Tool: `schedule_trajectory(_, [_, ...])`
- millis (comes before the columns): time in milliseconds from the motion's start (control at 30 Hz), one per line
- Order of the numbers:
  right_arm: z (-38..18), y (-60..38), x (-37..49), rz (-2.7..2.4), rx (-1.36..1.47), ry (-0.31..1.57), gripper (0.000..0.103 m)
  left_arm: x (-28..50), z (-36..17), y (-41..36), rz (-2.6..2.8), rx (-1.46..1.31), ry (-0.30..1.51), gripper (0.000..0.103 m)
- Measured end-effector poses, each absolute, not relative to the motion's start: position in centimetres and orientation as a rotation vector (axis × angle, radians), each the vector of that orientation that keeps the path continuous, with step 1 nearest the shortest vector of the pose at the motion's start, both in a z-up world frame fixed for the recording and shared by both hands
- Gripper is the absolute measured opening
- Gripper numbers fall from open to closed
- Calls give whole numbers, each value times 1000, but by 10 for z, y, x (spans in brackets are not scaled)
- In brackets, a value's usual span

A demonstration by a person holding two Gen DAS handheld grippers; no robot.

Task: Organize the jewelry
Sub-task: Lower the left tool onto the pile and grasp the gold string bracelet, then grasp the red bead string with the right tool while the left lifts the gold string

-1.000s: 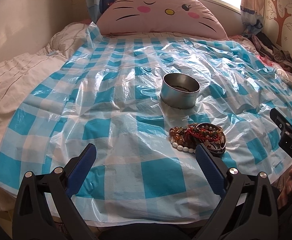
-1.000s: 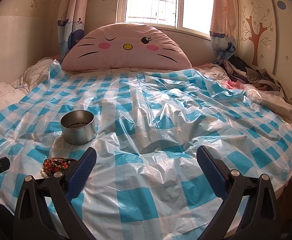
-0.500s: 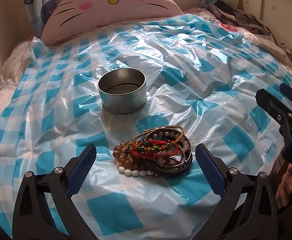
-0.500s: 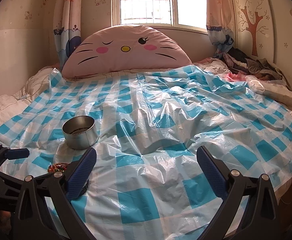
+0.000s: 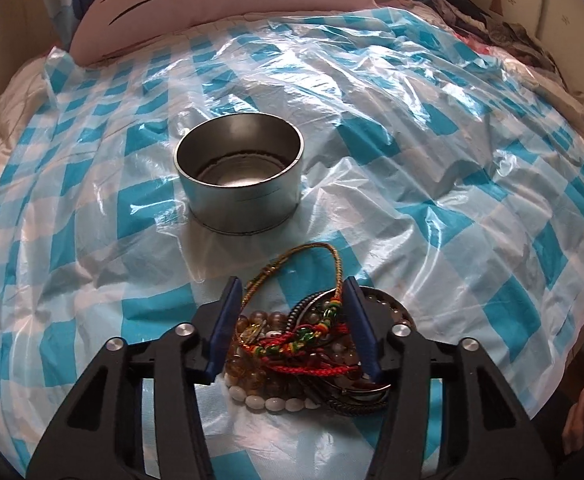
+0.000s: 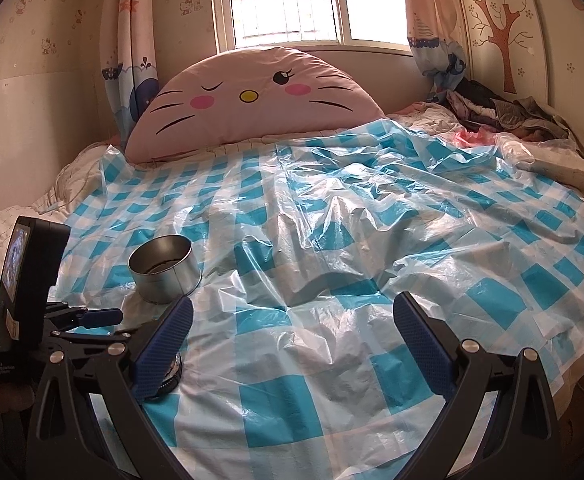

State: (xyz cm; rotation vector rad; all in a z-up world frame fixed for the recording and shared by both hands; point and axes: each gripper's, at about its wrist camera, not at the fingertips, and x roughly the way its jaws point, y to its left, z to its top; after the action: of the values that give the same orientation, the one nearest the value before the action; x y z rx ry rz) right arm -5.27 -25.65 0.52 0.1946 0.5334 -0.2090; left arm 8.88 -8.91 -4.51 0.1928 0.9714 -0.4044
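A pile of bracelets (image 5: 292, 344), with amber and white beads and red, green and gold cords, lies on the blue-checked plastic sheet (image 5: 432, 184). My left gripper (image 5: 292, 296) is down over the pile, its blue pads partly closed around the cords; a firm grip cannot be told. A round open metal tin (image 5: 239, 184) stands just beyond the pile; it also shows in the right wrist view (image 6: 163, 268). My right gripper (image 6: 292, 320) is open and empty above the sheet, to the right of the left gripper (image 6: 91, 320).
A pink cat-face cushion (image 6: 251, 108) leans at the head of the bed. Clothes (image 6: 504, 116) are heaped at the far right. The sheet's front edge hangs over the bed side near me.
My left gripper moved forward and down onto the bracelet pile and its jaws narrowed around the cords. The right gripper shifted slightly and stays open.
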Motion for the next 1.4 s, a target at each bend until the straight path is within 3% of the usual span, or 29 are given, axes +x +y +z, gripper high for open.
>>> schedule_trajectory(100, [5, -259, -53, -206, 210, 534, 96, 97, -44, -70, -399, 72, 981, 32])
schedule_trajectory(300, [5, -262, -53, -201, 228, 536, 96, 108, -53, -49, -425, -95, 1035, 19])
schedule_trajectory(533, [4, -265, -54, -197, 242, 535, 96, 117, -59, -24, -352, -220, 1061, 18])
schedule_trajectory(633, [5, -261, -54, -191, 212, 525, 96, 119, -61, -23, -349, -219, 1069, 26])
schedule_trajectory(700, [7, -255, -54, -180, 186, 518, 96, 121, -64, -32, -348, -170, 1080, 36])
schedule_trajectory(867, [11, -229, -51, 4, 90, 514, 96, 124, -63, -34, -252, -92, 1060, 40])
schedule_trajectory(967, [8, -202, -37, 214, 12, 587, 96, 124, -54, -12, -215, -172, 1007, 54])
schedule_trajectory(1133, [-6, -156, -12, 441, -153, 697, 95, 132, -68, -15, -217, -152, 1076, 54])
schedule_trajectory(1167, [-8, -150, -9, 467, -169, 706, 94, 132, -69, -21, -214, -118, 1081, 51])
schedule_trajectory(1200, [-10, -146, -4, 489, -179, 714, 85, 131, -70, -24, -214, -96, 1084, 29])
schedule_trajectory(1233, [-12, -144, 1, 509, -182, 725, 77, 132, -72, -27, -213, -81, 1094, 18])
schedule_trajectory(1300, [-18, -140, 10, 529, -192, 762, 59, 131, -73, -26, -218, -89, 1098, 9])
schedule_trajectory(1367, [-25, -136, 19, 548, -205, 791, 34, 131, -72, -21, -226, -117, 1093, 6])
schedule_trajectory(1400, [-29, -134, 23, 557, -212, 804, 30, 131, -72, -19, -223, -130, 1093, 6])
